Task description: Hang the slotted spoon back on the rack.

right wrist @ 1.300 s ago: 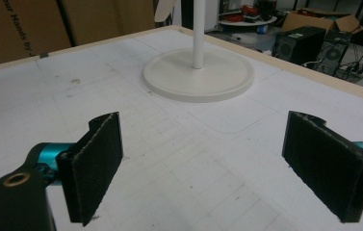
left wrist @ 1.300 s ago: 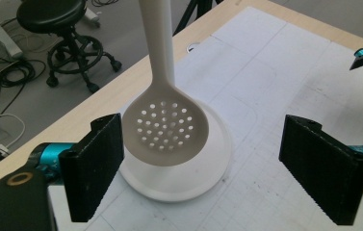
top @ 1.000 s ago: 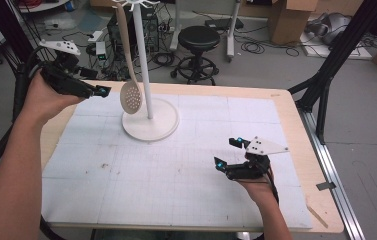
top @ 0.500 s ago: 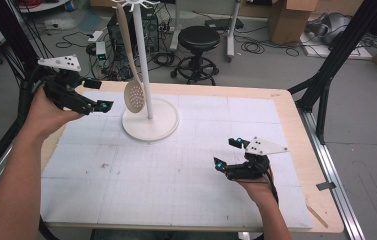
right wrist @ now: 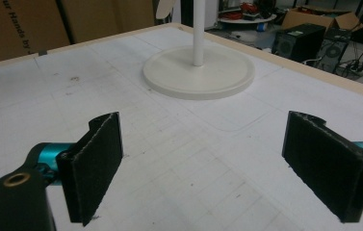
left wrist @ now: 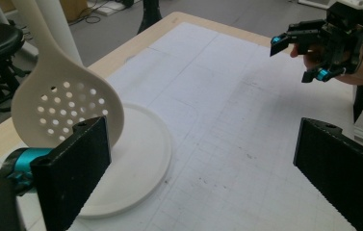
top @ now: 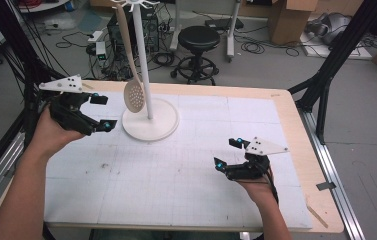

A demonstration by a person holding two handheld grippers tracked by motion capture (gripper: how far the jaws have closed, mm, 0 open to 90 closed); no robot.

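Two grippers, one candidate: your left gripper (top: pixel 101 112) sits just beside the slotted spoon (top: pixel 134 93), jaws just opened wide with nothing between them; the spoon hangs upright from the stand (top: pixel 143 60), handle up; your right gripper (top: pixel 227 153), spread and empty, rests well apart.

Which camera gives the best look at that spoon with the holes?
The left gripper view: the slotted spoon is close, its holes distinct. The high view shows the whole spoon hanging, but small. The right gripper view catches just its tip.
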